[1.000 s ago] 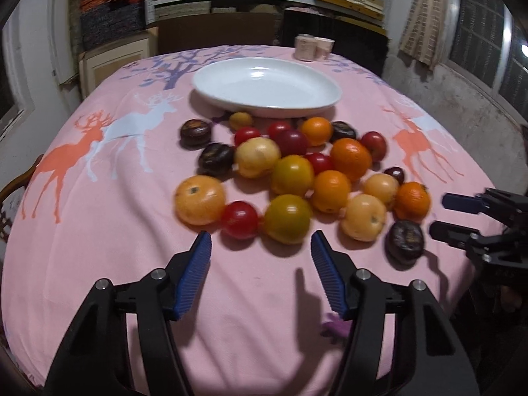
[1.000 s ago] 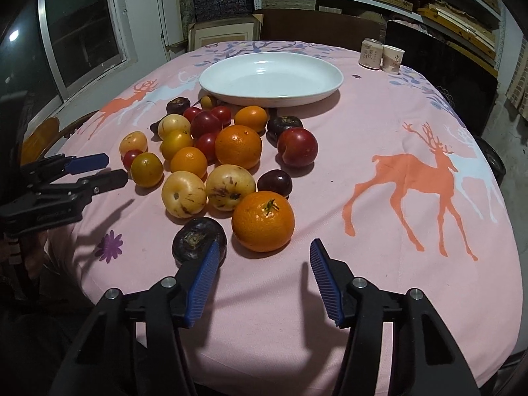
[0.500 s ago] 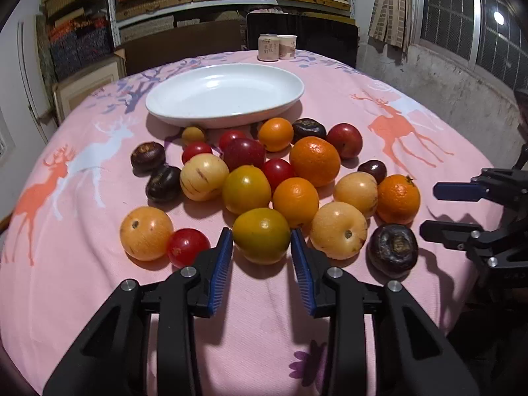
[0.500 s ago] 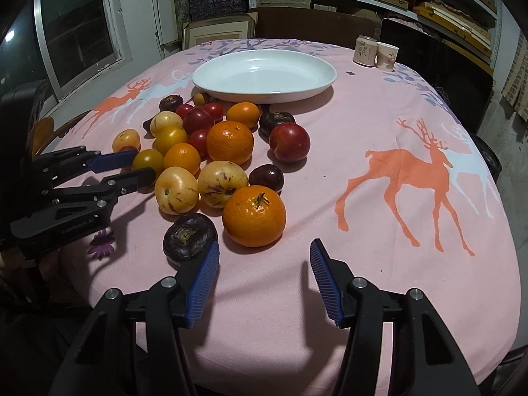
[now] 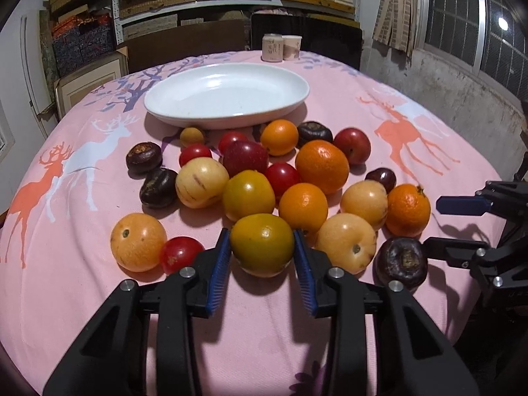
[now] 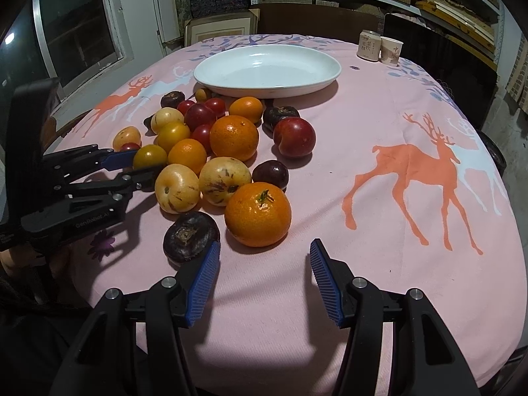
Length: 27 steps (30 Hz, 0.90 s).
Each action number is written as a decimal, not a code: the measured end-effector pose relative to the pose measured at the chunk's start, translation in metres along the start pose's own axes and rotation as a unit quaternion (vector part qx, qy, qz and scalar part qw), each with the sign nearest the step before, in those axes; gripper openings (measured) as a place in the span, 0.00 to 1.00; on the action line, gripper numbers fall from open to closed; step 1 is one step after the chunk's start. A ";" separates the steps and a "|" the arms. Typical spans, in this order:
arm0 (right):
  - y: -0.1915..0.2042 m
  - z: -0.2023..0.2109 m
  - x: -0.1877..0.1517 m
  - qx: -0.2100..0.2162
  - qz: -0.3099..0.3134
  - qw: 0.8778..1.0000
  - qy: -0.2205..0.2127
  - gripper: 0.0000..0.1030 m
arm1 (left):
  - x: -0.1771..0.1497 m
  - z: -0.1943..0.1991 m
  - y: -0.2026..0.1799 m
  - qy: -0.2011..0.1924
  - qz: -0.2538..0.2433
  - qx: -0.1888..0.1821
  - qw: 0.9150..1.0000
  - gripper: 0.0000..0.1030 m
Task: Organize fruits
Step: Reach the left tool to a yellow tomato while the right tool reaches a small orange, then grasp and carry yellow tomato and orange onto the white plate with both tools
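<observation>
On the bench [image 5: 346,99], the white plate [image 5: 227,94] is seen bare, with the fruit all piled on the cloth just in front. The yellow-green fruit [image 5: 262,243] is clamped by the left tongs [image 5: 262,264], just squeezed shut; the right tongs [image 6: 264,283] are held apart over nothing.

The black bodies of both grippers run off the bottom edge of their own views. In the right wrist view, a round yellow-green fruit [image 6: 150,156] sits half hidden behind the blue-padded fingers [image 6: 119,159] of the left gripper. The print on the pale drink can [image 6: 368,45] and white paper cup [image 6: 390,50] is too small to read. The pink deer-print table [image 5: 82,151] runs past the frame edges.
</observation>
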State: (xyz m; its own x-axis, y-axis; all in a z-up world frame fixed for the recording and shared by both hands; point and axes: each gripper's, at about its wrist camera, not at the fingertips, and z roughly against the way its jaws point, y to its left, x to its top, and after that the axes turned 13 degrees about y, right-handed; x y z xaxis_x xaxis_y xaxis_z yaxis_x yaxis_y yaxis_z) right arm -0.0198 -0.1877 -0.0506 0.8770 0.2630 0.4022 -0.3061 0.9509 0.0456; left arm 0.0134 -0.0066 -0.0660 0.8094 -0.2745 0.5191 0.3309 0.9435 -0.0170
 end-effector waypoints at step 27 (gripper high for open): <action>-0.033 0.019 0.047 0.051 -0.046 0.996 -0.057 0.44 | 0.012 0.040 0.018 -0.030 0.018 -0.010 0.999 0.36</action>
State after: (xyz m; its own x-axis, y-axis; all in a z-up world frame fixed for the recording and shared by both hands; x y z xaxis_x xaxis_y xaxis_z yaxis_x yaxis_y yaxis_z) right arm 0.0244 -0.2102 -0.0158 0.8575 0.1496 0.4923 -0.2675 0.9469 0.1783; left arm 0.0098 0.0148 -0.0261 0.7912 -0.2279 0.5676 0.3114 0.9488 -0.0531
